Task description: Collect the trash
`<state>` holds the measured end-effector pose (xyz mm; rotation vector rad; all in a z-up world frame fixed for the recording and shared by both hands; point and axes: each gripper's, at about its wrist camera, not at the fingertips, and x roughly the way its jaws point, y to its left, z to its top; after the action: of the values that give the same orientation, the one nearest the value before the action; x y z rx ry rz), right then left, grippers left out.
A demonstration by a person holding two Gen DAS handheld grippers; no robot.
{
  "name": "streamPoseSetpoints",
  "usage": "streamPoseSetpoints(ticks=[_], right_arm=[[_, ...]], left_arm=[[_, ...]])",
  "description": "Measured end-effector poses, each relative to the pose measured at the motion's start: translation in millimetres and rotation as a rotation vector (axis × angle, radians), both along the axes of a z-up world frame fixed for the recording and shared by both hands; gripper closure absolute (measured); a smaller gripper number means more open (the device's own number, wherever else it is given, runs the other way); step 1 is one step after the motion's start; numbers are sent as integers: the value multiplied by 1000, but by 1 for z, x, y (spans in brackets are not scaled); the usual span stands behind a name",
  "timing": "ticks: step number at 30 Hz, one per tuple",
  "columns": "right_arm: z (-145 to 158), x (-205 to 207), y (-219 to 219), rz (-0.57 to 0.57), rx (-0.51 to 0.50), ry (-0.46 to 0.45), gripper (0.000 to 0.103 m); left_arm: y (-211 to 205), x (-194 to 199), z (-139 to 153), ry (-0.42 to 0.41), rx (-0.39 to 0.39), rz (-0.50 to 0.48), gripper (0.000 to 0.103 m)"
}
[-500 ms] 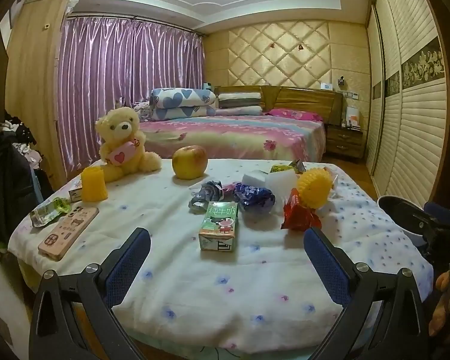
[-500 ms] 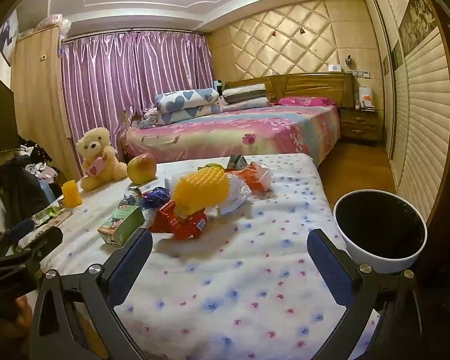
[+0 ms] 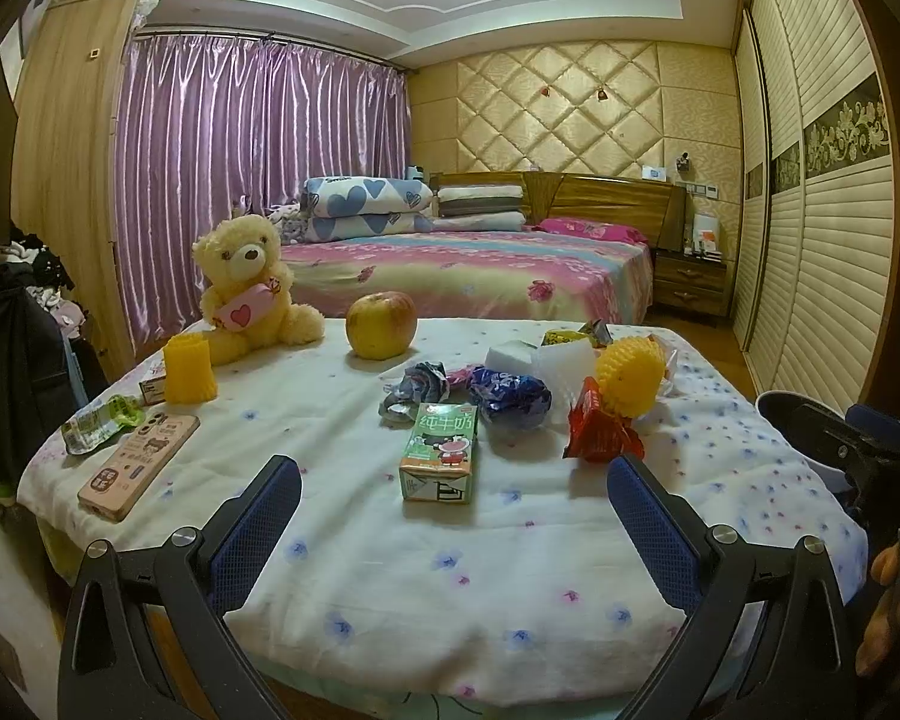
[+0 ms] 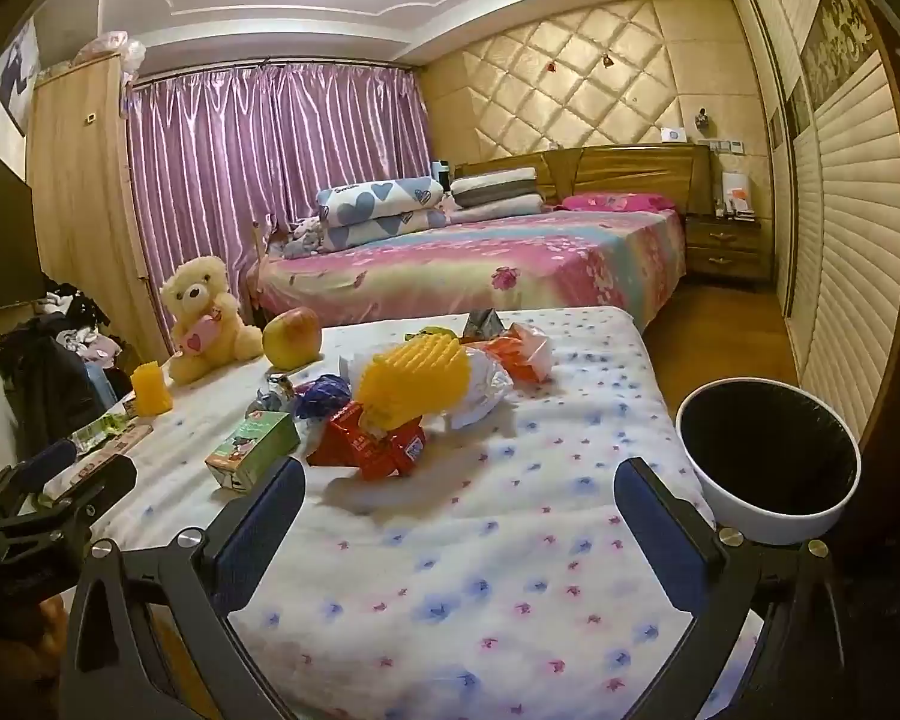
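Two tools sit at the near edge of my views, both spread wide with nothing between the pads: the left tool and the right tool, each tipped down toward the table with its flowered cloth. Just past my left tool lies a green milk carton on its side. To its right is a crumpled red wrapper, and a yellow foam net rests against it. Behind the carton I see a crushed blue wrapper and a smaller grey-blue one beside it. White foam pieces lie further back. On the left side of the table are a pink phone, a green pouch and a yellow foam sleeve. At the far edge sit an apple and a teddy bear. From my right view, a white bin with a black liner stands just off the table's right side. Beyond everything is the bed.
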<state>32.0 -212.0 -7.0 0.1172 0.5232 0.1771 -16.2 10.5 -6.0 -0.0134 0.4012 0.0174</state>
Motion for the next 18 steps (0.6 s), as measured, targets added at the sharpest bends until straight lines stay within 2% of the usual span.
streamPoseSetpoints(ticks=[18], right_arm=[[-5, 3, 2, 11, 23, 18, 0]], left_arm=[[1, 1, -1, 3, 0, 1, 1]])
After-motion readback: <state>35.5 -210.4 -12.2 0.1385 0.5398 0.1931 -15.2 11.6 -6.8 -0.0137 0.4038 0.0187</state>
